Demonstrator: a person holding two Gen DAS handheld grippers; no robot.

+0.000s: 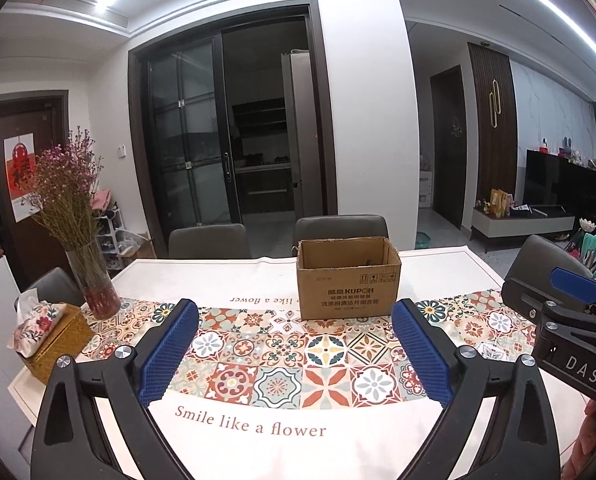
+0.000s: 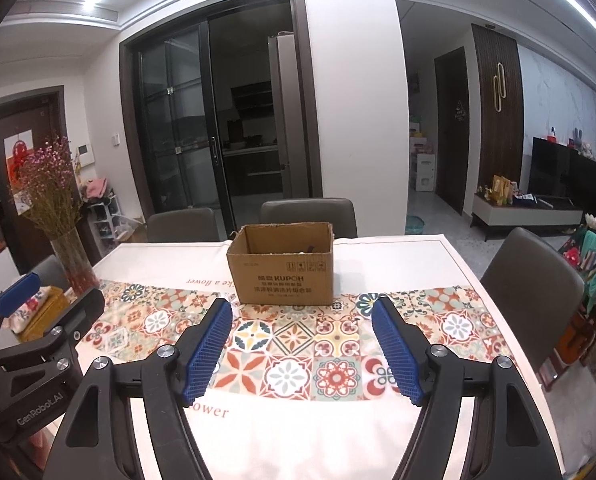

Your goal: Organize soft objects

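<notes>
An open brown cardboard box (image 1: 348,278) (image 2: 282,265) stands near the far middle of the table, on the patterned cloth. Something small and dark lies inside it; I cannot make it out. My left gripper (image 1: 293,312) hangs over the near part of the table, its blue-padded jaws wide apart with nothing between them. My right gripper (image 2: 302,310) hovers beside it to the right, also open and empty. Both point toward the box and stay short of it. No loose soft object lies on the table.
A glass vase of dried pink flowers (image 1: 79,236) (image 2: 63,224) stands at the table's far left, with a tissue box in a floral cover (image 1: 37,326) on a woven basket before it. Grey chairs (image 1: 342,228) (image 2: 532,280) line the far and right sides.
</notes>
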